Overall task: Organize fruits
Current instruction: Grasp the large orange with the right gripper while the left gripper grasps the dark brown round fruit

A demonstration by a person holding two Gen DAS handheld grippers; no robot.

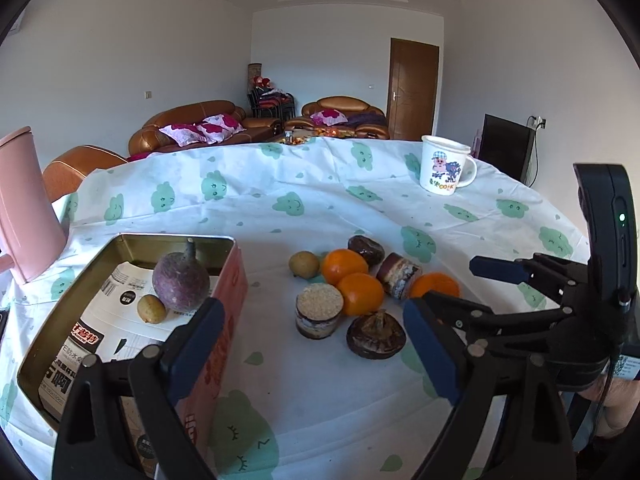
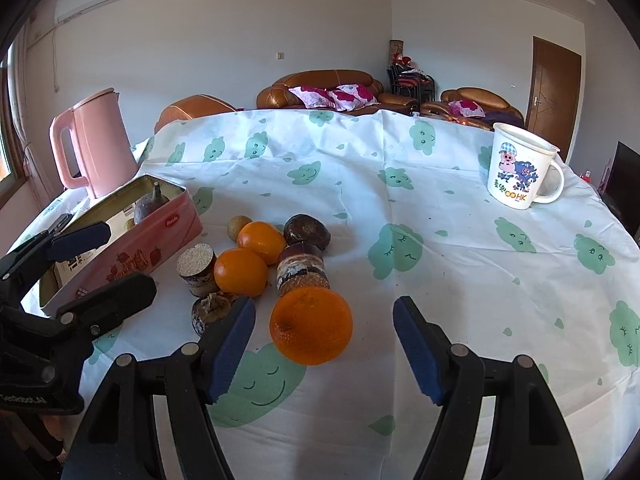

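Hovering over tablecloth (image 2: 400, 200), right gripper (image 2: 324, 344) spread wide, nearest orange (image 2: 311, 326) between its pads, untouched; left gripper (image 1: 316, 344) likewise released, empty, beside pink tin (image 1: 224, 308); tin holding purple fruit (image 1: 181, 286) and small brown fruit (image 1: 151, 309); remaining fruits clustered just right of tin.

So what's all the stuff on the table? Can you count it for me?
Oranges: three, orange, on the cloth right of the tin.
Small round fruits: two, yellow-brown; one on the cloth, one in the tin.
Purple fruit: one, in the tin.
Dark flat fruits: two, brown, among the oranges.
Layered cups: two, brown and cream; one upright, one on its side.
Tin: one, pink, open, left side.
Kettle: one, pink, behind the tin.
Mug: one, white with cartoon, far right.
Tablecloth: one, white with green clouds.
Left gripper: jaws open, empty.
Right gripper: jaws open, near the closest orange.
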